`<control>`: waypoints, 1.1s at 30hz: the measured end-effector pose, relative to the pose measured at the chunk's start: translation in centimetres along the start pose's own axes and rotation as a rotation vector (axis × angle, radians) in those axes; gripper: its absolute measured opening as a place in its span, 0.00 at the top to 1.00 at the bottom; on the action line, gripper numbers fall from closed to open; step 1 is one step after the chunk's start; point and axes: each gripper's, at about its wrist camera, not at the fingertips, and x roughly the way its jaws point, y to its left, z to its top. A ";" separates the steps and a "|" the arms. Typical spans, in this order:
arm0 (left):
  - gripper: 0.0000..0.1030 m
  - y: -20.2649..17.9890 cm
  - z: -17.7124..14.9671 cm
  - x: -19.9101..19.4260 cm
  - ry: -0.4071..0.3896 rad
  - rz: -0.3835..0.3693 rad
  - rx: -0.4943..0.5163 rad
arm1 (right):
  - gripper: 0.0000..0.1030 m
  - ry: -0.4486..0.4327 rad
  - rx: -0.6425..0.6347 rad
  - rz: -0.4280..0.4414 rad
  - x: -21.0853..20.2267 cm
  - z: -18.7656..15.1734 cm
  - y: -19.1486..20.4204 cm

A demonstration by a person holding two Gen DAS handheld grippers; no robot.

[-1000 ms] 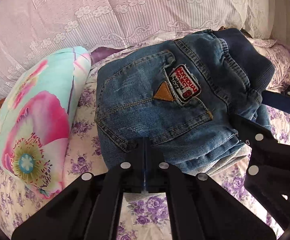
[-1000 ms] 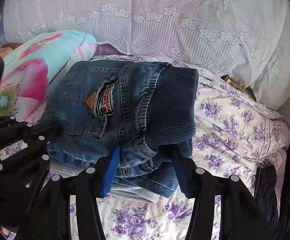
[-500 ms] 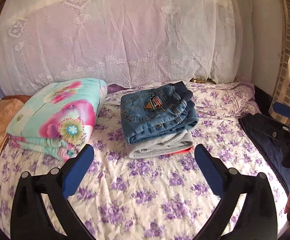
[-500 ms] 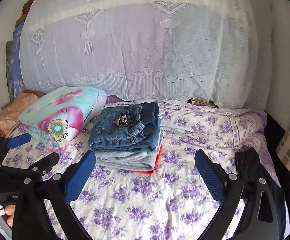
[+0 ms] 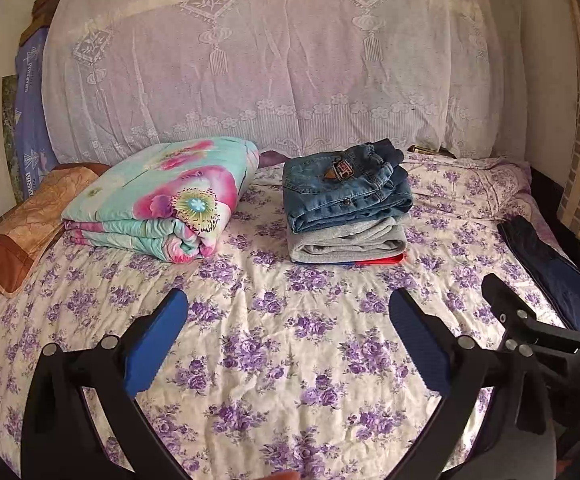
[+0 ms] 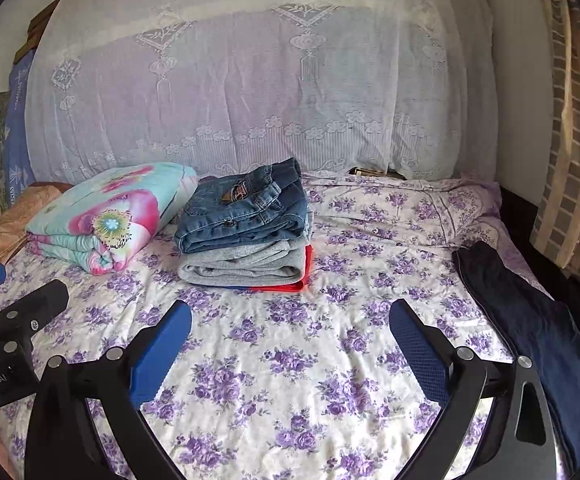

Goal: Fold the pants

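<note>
Folded blue jeans (image 5: 346, 192) (image 6: 245, 210) lie on top of a stack, over folded grey pants (image 5: 348, 240) (image 6: 245, 266) and a red garment (image 6: 285, 286), at the back middle of the bed. Dark navy pants (image 6: 530, 332) (image 5: 546, 268) lie unfolded along the bed's right edge. My left gripper (image 5: 287, 344) is open and empty above the bedspread, well in front of the stack. My right gripper (image 6: 290, 350) is open and empty, also in front of the stack, with the navy pants to its right.
A folded floral quilt (image 5: 161, 196) (image 6: 101, 216) lies left of the stack, with an orange-brown pillow (image 5: 25, 228) further left. A lace-covered headboard (image 5: 269, 80) stands behind. A brick-pattern curtain (image 6: 574, 160) hangs on the right. The floral bedspread (image 6: 290, 380) spreads in front.
Both grippers let go of the folded jeans, opened wide and pulled back from the stack toward the front of the bed. The jeans stay on the stack.
</note>
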 end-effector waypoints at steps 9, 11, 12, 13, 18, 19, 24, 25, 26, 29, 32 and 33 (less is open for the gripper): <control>0.05 -0.3 -2.4 2.9 0.022 0.020 0.000 | 0.03 0.137 0.068 -0.004 4.6 -3.4 -1.7; 0.05 -0.6 -2.7 3.3 0.019 0.029 0.009 | 0.03 0.145 0.071 -0.021 5.0 -3.6 -2.1; 0.05 -0.8 -2.9 3.5 0.023 0.031 0.015 | 0.03 0.146 0.079 -0.024 5.1 -3.6 -2.3; 0.05 -0.9 -3.0 3.7 0.030 0.031 0.019 | 0.03 0.146 0.087 -0.024 5.1 -3.6 -2.5; 0.05 -1.3 -3.4 4.7 0.055 0.030 0.023 | 0.03 0.134 0.097 -0.030 4.7 -3.4 -3.0; 0.05 -1.3 -3.5 4.8 0.056 0.034 0.020 | 0.03 0.130 0.096 -0.032 4.6 -3.4 -3.0; 0.05 -0.9 -3.6 5.2 0.071 0.022 -0.005 | 0.03 0.130 0.092 -0.024 4.5 -3.4 -2.8; 0.05 -0.8 -3.6 5.2 0.073 0.022 -0.010 | 0.03 0.130 0.091 -0.023 4.5 -3.4 -2.8; 0.05 -0.7 -3.6 5.3 0.073 0.023 -0.015 | 0.03 0.130 0.088 -0.023 4.5 -3.4 -2.7; 0.05 -0.6 -3.5 5.3 0.071 0.028 -0.018 | 0.03 0.132 0.079 -0.023 4.5 -3.4 -2.6; 0.05 -0.6 -3.5 5.3 0.075 0.025 -0.022 | 0.03 0.130 0.079 -0.020 4.5 -3.4 -2.5; 0.05 -0.6 -3.5 5.3 0.076 0.025 -0.023 | 0.03 0.129 0.078 -0.019 4.4 -3.4 -2.4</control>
